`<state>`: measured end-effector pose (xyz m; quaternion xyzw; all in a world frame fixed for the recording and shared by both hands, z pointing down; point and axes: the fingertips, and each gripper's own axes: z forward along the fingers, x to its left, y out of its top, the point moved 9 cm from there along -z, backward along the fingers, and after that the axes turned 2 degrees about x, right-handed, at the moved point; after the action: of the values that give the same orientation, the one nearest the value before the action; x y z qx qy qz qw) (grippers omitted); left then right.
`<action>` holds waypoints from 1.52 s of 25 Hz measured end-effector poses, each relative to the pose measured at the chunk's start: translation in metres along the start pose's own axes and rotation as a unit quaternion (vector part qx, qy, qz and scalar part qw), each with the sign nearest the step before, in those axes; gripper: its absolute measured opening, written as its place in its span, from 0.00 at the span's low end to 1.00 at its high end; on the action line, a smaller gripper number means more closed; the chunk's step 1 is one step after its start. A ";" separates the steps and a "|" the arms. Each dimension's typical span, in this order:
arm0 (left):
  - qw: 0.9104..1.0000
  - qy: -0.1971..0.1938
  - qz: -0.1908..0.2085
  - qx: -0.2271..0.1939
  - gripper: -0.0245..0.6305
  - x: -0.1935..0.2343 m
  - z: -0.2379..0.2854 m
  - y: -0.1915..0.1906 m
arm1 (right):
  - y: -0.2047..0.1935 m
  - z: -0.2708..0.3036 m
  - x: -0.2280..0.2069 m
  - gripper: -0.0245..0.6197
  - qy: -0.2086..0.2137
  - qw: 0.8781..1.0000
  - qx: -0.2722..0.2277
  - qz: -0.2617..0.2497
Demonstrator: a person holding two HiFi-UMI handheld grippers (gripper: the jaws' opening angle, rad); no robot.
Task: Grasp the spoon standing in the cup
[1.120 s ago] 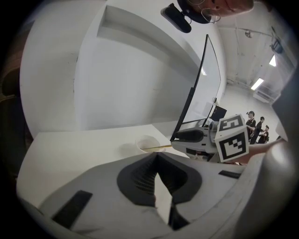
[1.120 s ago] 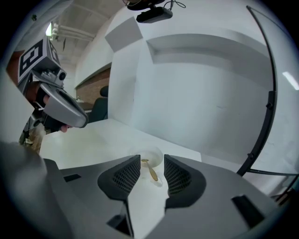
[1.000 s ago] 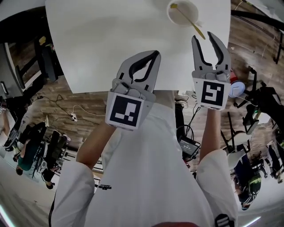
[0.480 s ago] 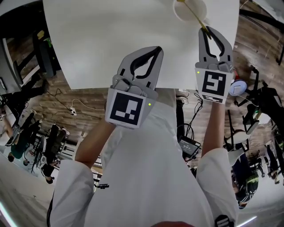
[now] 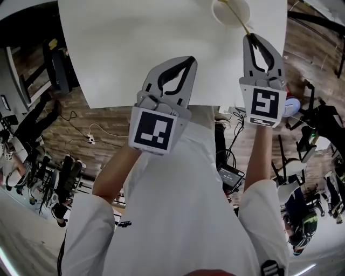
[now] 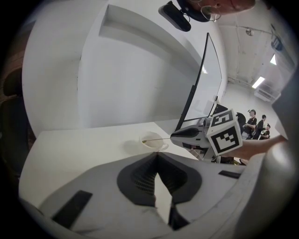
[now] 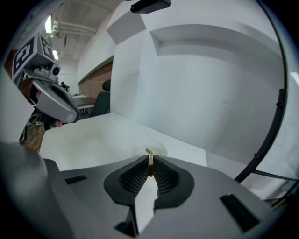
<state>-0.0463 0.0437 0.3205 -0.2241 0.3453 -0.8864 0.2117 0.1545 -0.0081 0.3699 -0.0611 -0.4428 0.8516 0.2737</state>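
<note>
The spoon (image 5: 237,17) stands in the cup (image 5: 222,16) at the far right corner of the table (image 5: 135,48). Its long handle leans out over the rim, slanting back toward me and to the right. That line runs straight into my right hand-held gripper (image 5: 252,38), which is much the nearer of the two. From that gripper's own view the handle (image 7: 149,163) rises almost upright between the two ribbed pads (image 7: 135,175), right at their tips, with the cup just beyond. The pads press on the handle end from both sides, so I judge the grip made, though only on the last bit of the handle.

My left hand-held gripper (image 5: 186,63) hangs over the near middle of the table, well apart from the cup, its jaws together and holding nothing.

A second ago my right jaws stood wide apart with the handle end just ahead of them. They have just been closing and now have the handle between them. The left looks unchanged.
</note>
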 end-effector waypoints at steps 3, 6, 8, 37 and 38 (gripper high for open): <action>1.000 0.000 0.002 -0.006 0.06 0.000 -0.007 0.001 | 0.005 -0.009 0.004 0.09 -0.004 1.000 -0.007 0.012; 1.000 -0.003 0.007 -0.007 0.06 -0.003 -0.011 0.002 | 0.008 -0.020 0.007 0.09 -0.007 1.000 0.000 0.004; 1.000 -0.007 0.016 -0.013 0.06 -0.008 -0.014 0.005 | 0.010 -0.030 0.007 0.09 -0.012 1.000 -0.008 0.003; 0.992 -0.046 0.061 -0.097 0.06 0.012 -0.133 0.013 | 0.089 -0.165 0.108 0.05 -0.099 0.988 -0.083 0.090; 0.992 -0.048 0.061 -0.100 0.06 0.013 -0.136 0.014 | 0.090 -0.168 0.110 0.05 -0.099 0.987 -0.086 0.094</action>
<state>-0.1278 0.0978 0.2242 -0.2646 0.4346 -0.8212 0.2582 0.0825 0.1290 0.2136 -0.0412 -0.5314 0.8343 0.1408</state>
